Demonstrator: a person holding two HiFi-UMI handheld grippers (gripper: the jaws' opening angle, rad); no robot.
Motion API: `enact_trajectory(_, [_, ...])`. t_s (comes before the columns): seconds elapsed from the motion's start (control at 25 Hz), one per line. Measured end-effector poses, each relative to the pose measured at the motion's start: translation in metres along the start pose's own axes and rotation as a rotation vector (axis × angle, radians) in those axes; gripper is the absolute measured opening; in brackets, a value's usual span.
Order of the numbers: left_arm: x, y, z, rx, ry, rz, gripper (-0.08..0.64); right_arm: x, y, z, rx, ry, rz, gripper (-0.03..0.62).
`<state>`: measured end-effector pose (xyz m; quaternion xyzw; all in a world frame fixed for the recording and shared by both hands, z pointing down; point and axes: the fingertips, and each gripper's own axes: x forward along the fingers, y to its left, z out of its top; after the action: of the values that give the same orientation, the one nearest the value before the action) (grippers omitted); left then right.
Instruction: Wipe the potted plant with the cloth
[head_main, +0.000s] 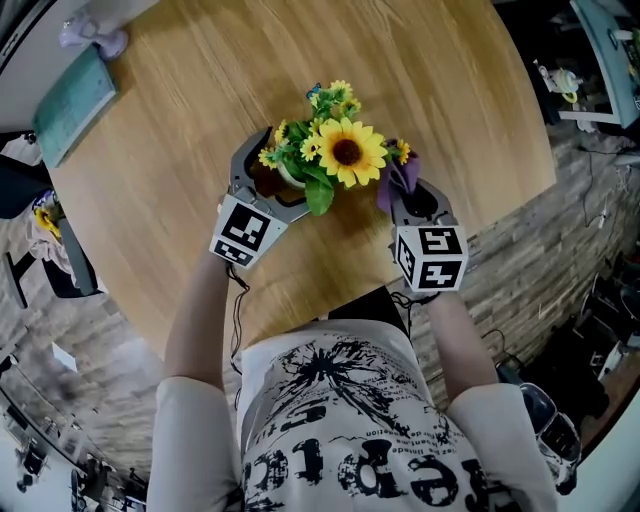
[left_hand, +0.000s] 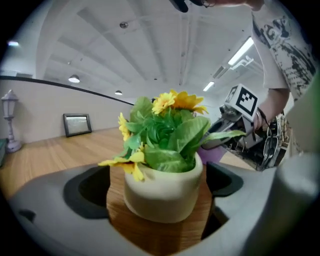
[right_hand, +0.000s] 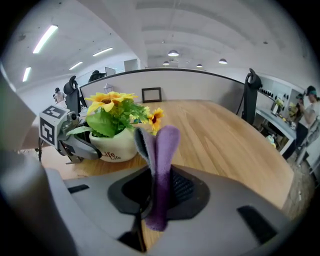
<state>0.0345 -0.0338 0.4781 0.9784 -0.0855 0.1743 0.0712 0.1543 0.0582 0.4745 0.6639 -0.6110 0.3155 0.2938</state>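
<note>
Head view has the potted plant (head_main: 330, 160) sitting on the round wooden table (head_main: 200, 100), closer to the near edge than the far one, pretty much straight in front of the person. The left gripper (head_main: 285, 172) comes in from the plant's left with its jaws spread really wide, one on each side of the cream pot (head_main: 290, 178). From the left gripper view the pot (left_hand: 162, 192) stands upright right between the jaws, with a bit of bare wood showing on either side, so the pads aren't pressing on it, just straddling it. The right gripper (head_main: 410, 195) is at the plant's right, jaws clamped on a purple cloth (head_main: 397, 180) that sticks up past the tips in a folded loop; the right gripper view shows the cloth (right_hand: 159, 165) pinched tight in the middle. The cloth ends up just beside the flowers on that side, can't tell if it actually touches them. A teal book (head_main: 75, 100) lies way over at the far left edge, well apart from all this.
</note>
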Motion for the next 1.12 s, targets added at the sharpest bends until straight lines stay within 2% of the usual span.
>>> enact_trajectory(0.12, [0.008,0.002,0.000,0.012,0.005,-0.010,0.591,0.006,-0.003,0.000,0.009,0.006,0.019,0.075])
enact_trajectory(0.32, [0.017,-0.008,-0.005,0.041,0.065,-0.104,0.589,0.014,-0.005,0.001,0.033,0.016,0.026,0.075])
enact_trajectory(0.48, [0.021,-0.006,-0.015,0.071,0.136,-0.091,0.581,0.019,-0.001,0.001,0.036,0.017,0.035,0.075])
enact_trajectory(0.56, [0.024,-0.007,-0.024,0.108,0.203,-0.081,0.522,0.019,0.001,0.000,0.040,0.017,0.037,0.075])
enact_trajectory(0.64, [0.025,-0.008,-0.027,0.124,0.233,-0.079,0.526,0.019,0.002,-0.002,0.043,0.020,0.039,0.075])
enact_trajectory(0.96, [0.021,-0.008,-0.020,0.106,0.195,-0.065,0.531,0.018,0.001,0.001,0.030,0.026,0.053,0.075])
enact_trajectory(1.12, [0.015,-0.013,0.002,0.063,0.148,-0.054,0.531,0.013,-0.005,0.008,0.026,0.020,0.065,0.075])
